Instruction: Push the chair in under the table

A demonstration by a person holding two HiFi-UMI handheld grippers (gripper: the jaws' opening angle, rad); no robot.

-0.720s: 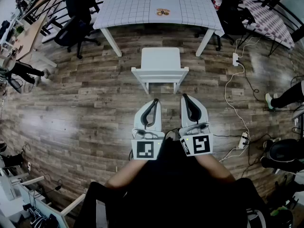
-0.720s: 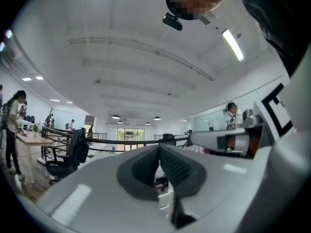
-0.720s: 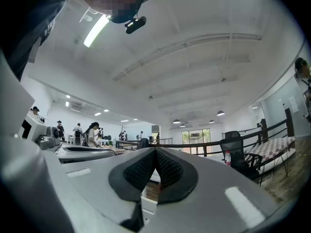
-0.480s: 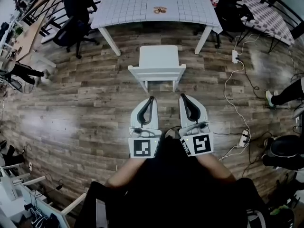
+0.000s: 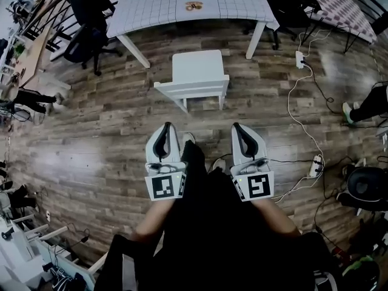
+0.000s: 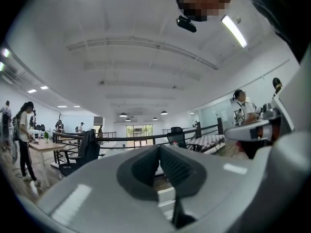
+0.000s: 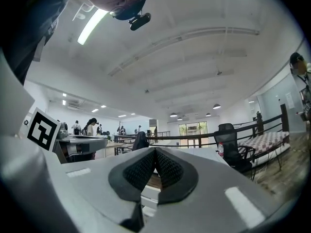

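Note:
The white chair [image 5: 197, 71] stands on the wood floor with its back rail [image 5: 191, 90] toward me and its seat facing the white grid-cloth table [image 5: 157, 2]. There is a gap of floor between chair and table. My left gripper [image 5: 165, 126] is shut and empty, just short of the chair back's left side. My right gripper [image 5: 237, 127] is shut and empty too, slightly right of the chair back. In the left gripper view the shut gripper [image 6: 159, 147] points level, with part of the chair [image 6: 165, 197] below it. The right gripper view shows the shut gripper [image 7: 155, 150] above the chair [image 7: 148, 198].
Black office chairs [image 5: 85, 38] stand left of the table, another one [image 5: 285, 5] at its right. A white cable with power strips [image 5: 300, 59] runs along the floor at right. A small brown item [image 5: 194, 5] lies on the table. Another person's leg [image 5: 367, 105] is at far right.
My left gripper has moved left, so the two grippers are farther apart. The view has shifted, with the chair and table higher and more to the left. My shoes show between the grippers.

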